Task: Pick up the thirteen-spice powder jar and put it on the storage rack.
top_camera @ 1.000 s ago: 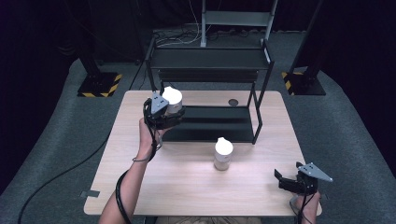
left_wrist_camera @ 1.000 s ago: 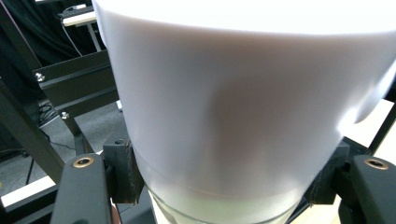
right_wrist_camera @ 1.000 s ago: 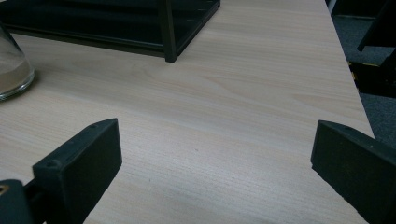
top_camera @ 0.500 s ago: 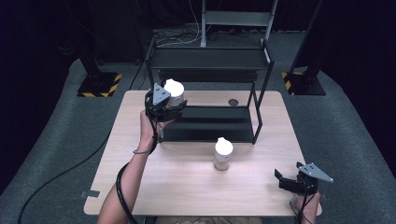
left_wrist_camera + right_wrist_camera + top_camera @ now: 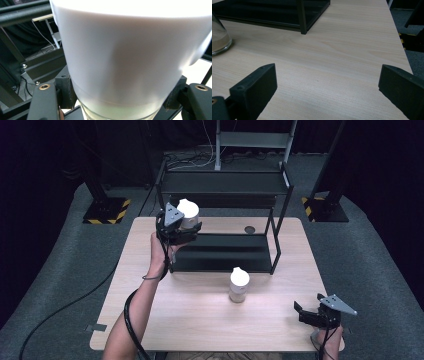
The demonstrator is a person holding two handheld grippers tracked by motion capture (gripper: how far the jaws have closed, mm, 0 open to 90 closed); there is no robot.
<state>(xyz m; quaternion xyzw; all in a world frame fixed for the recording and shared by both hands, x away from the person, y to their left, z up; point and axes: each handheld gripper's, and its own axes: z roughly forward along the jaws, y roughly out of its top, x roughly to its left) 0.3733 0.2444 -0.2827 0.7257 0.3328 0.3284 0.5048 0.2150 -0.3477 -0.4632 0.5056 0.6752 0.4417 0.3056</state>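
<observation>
At the rack's (image 5: pixel 225 210) left front corner, we see the left gripper (image 5: pixel 181 227) clamped on a jar (image 5: pixel 188 214) with a white lid, held up off the table (image 5: pixel 200 320). From above, the jar sits between the rack's upper and lower shelves in height, just beside the left post. Along the left gripper's own view, the jar (image 5: pixel 125 57) is pinched between the two black jaws, which press on its sides low down, below the white lid where the glass begins; the rack's dark bars lie behind it.

We find a second jar (image 5: pixel 239 285), also white-lidded, standing upright on the table just in front of the rack's lower shelf, well apart from both grippers.

Near the table's right front corner, the right gripper (image 5: pixel 312 312) rests low, its jaws spread wide with nothing between them. In its own view we see bare wood between the jaws, the second jar's glass base (image 5: pixel 219 37) at the left edge and the rack's corner post (image 5: pixel 302 17) ahead.
</observation>
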